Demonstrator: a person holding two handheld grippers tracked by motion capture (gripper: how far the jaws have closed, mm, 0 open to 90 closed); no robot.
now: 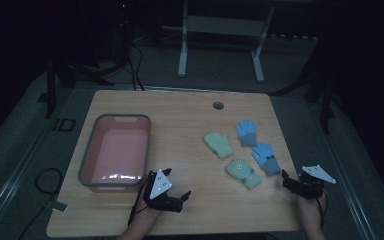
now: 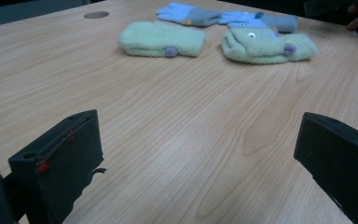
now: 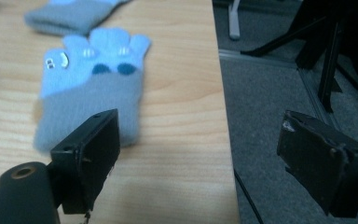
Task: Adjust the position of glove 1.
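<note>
Two pale green mittens (image 1: pixel 219 144) (image 1: pixel 243 173) and two blue gloves (image 1: pixel 247 132) (image 1: pixel 267 158) lie flat on the right half of the wooden table (image 1: pixel 180 120). My left gripper (image 1: pixel 177 183) rests near the front edge, open, its jaws wide apart over bare wood (image 2: pixel 196 158), pointing at the green mittens (image 2: pixel 163 39) (image 2: pixel 268 45) and the blue gloves (image 2: pixel 189 14) behind them. At the front right corner my right gripper (image 1: pixel 298 180) is open too. It (image 3: pixel 205 144) straddles the table's right edge, just short of the cuff of a blue glove (image 3: pixel 93 88).
A pink basin with a grey rim (image 1: pixel 115 150) stands at the table's left, empty. A round cable hole (image 1: pixel 218 105) sits near the far edge. Dark floor (image 3: pixel 279 93) drops off right of the table. A white frame (image 1: pixel 220 30) stands beyond.
</note>
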